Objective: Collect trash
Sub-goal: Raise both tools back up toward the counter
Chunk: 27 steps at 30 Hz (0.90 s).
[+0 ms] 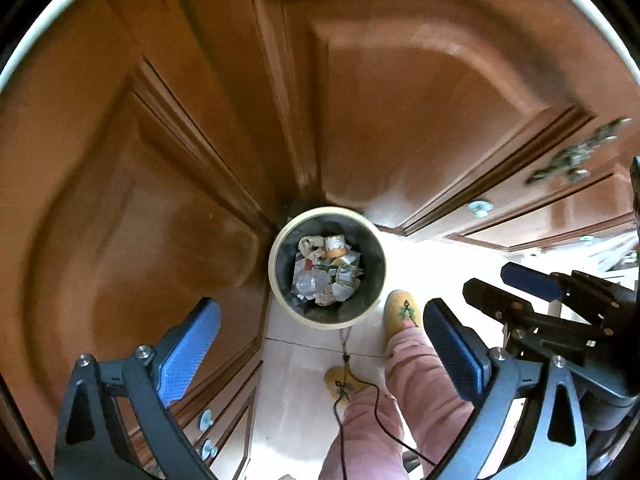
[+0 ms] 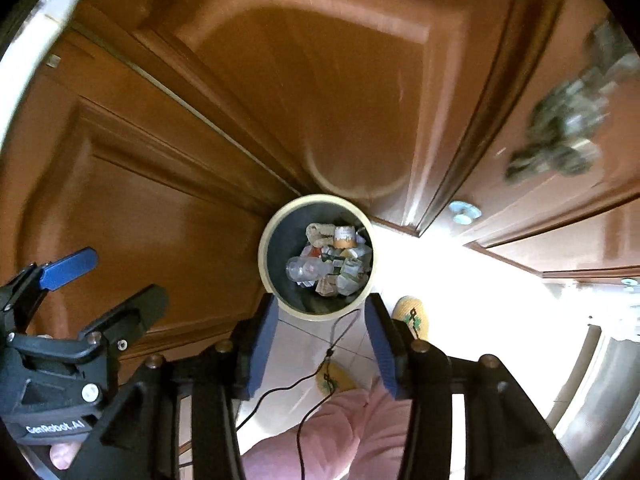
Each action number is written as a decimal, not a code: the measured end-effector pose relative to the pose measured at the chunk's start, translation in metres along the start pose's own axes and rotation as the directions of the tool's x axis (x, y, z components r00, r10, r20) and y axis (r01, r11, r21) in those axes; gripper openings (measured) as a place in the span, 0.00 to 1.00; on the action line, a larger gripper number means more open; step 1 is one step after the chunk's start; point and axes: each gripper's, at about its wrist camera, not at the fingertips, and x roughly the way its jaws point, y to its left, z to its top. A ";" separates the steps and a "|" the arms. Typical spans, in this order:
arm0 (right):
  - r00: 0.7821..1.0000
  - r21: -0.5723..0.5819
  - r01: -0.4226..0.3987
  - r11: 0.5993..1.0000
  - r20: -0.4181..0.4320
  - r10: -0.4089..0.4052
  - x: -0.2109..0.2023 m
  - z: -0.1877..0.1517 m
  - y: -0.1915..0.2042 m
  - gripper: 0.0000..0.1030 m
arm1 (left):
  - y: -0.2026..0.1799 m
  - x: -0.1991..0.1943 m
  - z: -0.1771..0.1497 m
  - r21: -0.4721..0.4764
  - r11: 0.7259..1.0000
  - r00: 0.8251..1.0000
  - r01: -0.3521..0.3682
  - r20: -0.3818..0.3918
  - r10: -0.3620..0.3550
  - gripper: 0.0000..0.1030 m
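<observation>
A round cream-rimmed trash bin with a dark liner stands on the pale tiled floor against wooden cabinets; it also shows in the right wrist view. Inside lies trash: a clear plastic bottle, crumpled wrappers and an orange-banded cup. My left gripper is open and empty, high above the bin. My right gripper is open and empty, also above the bin's near rim. Each gripper shows in the other's view: the right gripper and the left gripper.
Brown wooden cabinet doors and drawers with metal knobs surround the bin. The person's pink trousers and yellow slippers stand on the floor below the grippers. Thin black cables hang down. A metal sink edge is at right.
</observation>
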 end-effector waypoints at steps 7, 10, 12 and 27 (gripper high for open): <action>0.996 -0.015 0.023 1.000 0.082 -0.021 -0.081 -0.003 0.015 0.51 | -0.012 -0.080 0.004 0.022 0.999 0.997 0.031 0.075 -0.032 0.97; 0.992 -0.023 0.036 0.999 0.122 -0.032 -0.114 -0.004 0.020 0.53 | -0.017 -0.115 0.006 0.047 0.998 0.993 0.032 0.115 -0.037 0.97; 0.989 -0.022 0.039 0.999 0.145 -0.035 -0.134 -0.005 0.021 0.55 | -0.021 -0.135 0.006 0.057 0.998 0.989 0.036 0.138 -0.043 0.97; 0.919 -0.078 0.057 0.995 0.393 -0.022 -0.290 0.001 0.044 0.56 | -0.033 -0.274 0.023 0.025 0.999 0.931 0.022 0.363 -0.029 0.97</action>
